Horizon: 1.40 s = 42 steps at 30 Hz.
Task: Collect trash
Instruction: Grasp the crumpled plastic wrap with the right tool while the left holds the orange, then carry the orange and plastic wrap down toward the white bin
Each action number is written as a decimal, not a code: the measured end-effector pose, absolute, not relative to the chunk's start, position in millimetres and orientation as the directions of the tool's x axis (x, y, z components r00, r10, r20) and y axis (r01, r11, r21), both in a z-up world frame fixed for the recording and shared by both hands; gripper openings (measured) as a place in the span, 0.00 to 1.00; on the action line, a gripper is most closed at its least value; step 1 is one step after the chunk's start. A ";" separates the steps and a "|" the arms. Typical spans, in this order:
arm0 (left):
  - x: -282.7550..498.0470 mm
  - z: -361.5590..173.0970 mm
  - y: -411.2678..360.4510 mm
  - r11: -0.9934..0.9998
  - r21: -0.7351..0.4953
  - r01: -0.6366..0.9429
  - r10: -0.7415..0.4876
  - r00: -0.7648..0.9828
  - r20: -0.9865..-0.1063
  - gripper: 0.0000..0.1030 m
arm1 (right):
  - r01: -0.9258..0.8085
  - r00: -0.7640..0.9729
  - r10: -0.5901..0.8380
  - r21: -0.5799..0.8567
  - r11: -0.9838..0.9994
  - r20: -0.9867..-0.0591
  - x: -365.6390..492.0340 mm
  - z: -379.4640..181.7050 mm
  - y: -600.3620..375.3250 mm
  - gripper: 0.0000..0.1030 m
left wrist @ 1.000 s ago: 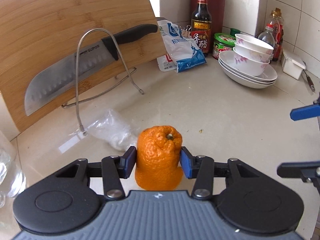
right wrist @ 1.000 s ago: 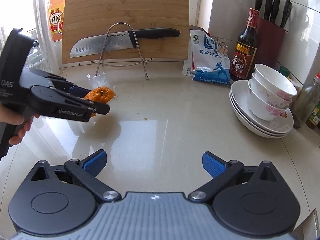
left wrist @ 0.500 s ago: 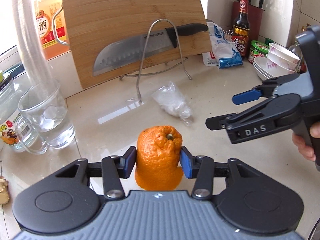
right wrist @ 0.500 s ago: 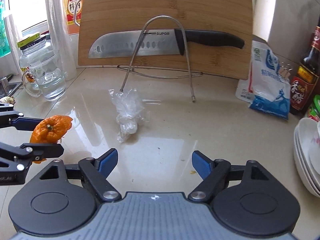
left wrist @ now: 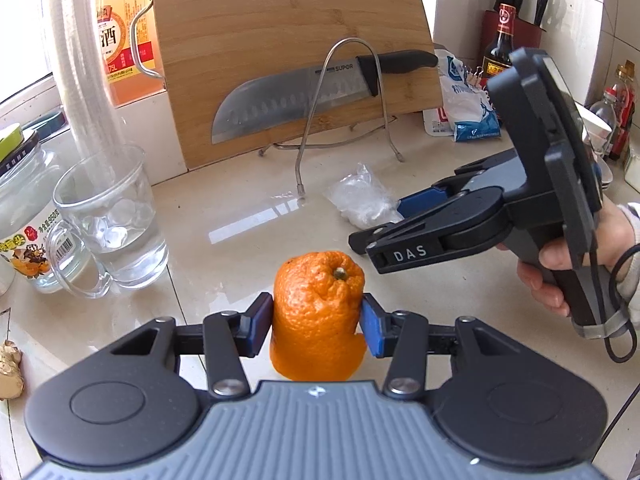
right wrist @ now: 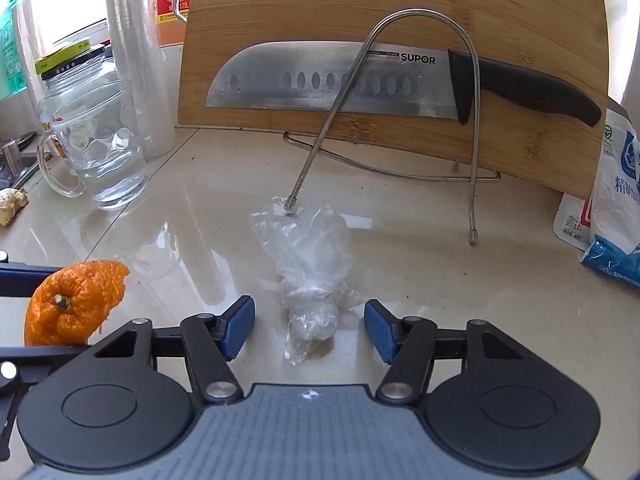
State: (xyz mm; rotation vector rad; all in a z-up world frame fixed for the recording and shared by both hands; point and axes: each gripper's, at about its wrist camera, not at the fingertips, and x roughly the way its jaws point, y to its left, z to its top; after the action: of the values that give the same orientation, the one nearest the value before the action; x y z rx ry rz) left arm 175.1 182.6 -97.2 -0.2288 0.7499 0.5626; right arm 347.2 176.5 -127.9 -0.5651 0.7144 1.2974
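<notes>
Between the blue pads of the left gripper (left wrist: 315, 324) sits a hollow orange mandarin peel (left wrist: 319, 317), pinched on both sides and held above the glossy beige countertop (left wrist: 240, 256). On that countertop, the crumpled clear plastic bag (right wrist: 310, 268) lies between the spread fingers of the right gripper (right wrist: 310, 326), neither pad touching it. Behind the bag, a broad steel knife with a black handle (right wrist: 360, 80) rests in a wire stand against a bamboo cutting board (right wrist: 360, 8).
</notes>
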 end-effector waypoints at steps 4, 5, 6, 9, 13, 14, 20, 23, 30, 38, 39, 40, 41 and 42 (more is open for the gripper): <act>174.0 -98.6 181.9 0.831 -0.005 -0.556 0.394 0.596 -0.699 0.45 | -0.980 0.122 0.659 0.014 0.198 -0.743 349.8 -128.9 181.6 0.59; 174.1 -99.1 182.1 0.832 -0.006 -0.555 0.393 0.597 -0.700 0.45 | -0.980 0.128 0.659 0.009 0.200 -0.741 349.7 -129.1 182.4 0.55; 174.3 -99.6 182.4 0.833 -0.007 -0.553 0.391 0.597 -0.700 0.45 | -0.980 0.128 0.659 0.007 0.199 -0.741 350.2 -129.3 183.3 0.52; 175.2 -100.5 183.2 0.837 -0.006 -0.548 0.388 0.599 -0.701 0.45 | -0.980 0.131 0.658 0.005 0.201 -0.741 350.2 -128.7 182.0 0.42; 176.4 -99.7 182.9 0.847 0.003 -0.532 0.381 0.603 -0.701 0.45 | -0.978 0.136 0.661 0.004 0.206 -0.738 349.4 -124.4 175.2 0.40; 177.1 -98.7 182.0 0.851 0.009 -0.524 0.380 0.604 -0.700 0.45 | -0.978 0.137 0.664 0.006 0.208 -0.735 349.0 -122.2 171.5 0.40; 179.8 -88.1 170.7 0.888 0.029 -0.459 0.347 0.625 -0.699 0.45 | -0.974 0.139 0.668 0.022 0.226 -0.731 348.4 -105.4 135.1 0.40; 180.7 -80.6 160.4 0.910 0.029 -0.414 0.314 0.640 -0.701 0.45 | -0.969 0.143 0.662 0.033 0.246 -0.736 348.1 -97.3 109.5 0.40; 185.1 -62.9 123.3 0.961 0.032 -0.275 0.214 0.664 -0.717 0.45 | -0.944 0.179 0.645 0.055 0.325 -0.743 344.3 -81.8 24.7 0.40; 203.4 -52.8 50.1 0.998 0.041 -0.044 0.060 0.692 -0.719 0.45 | -0.872 0.286 0.606 0.060 0.485 -0.742 331.8 -72.1 -85.6 0.40; 206.4 -52.3 40.3 0.999 0.038 -0.016 0.038 0.694 -0.719 0.45 | -0.856 0.307 0.595 0.057 0.514 -0.743 329.6 -71.2 -101.1 0.40; 209.8 -51.9 29.3 0.999 0.034 0.016 0.013 0.696 -0.718 0.45 | -0.841 0.326 0.585 0.056 0.539 -0.742 326.8 -70.8 -115.0 0.40; 213.3 -51.8 19.1 0.998 0.030 0.046 -0.010 0.697 -0.717 0.45 | -0.822 0.346 0.574 0.055 0.567 -0.742 323.5 -70.7 -130.2 0.40; 217.2 -52.2 8.2 0.997 0.027 0.076 -0.034 0.696 -0.717 0.45 | -0.798 0.368 0.559 0.055 0.600 -0.743 320.6 -71.4 -147.2 0.40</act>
State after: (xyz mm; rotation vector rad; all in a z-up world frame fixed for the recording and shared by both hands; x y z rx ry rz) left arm 217.2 8.2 -52.2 0.0562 0.7983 -0.0614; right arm 320.6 -147.2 -71.4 -0.3406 0.8020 0.8929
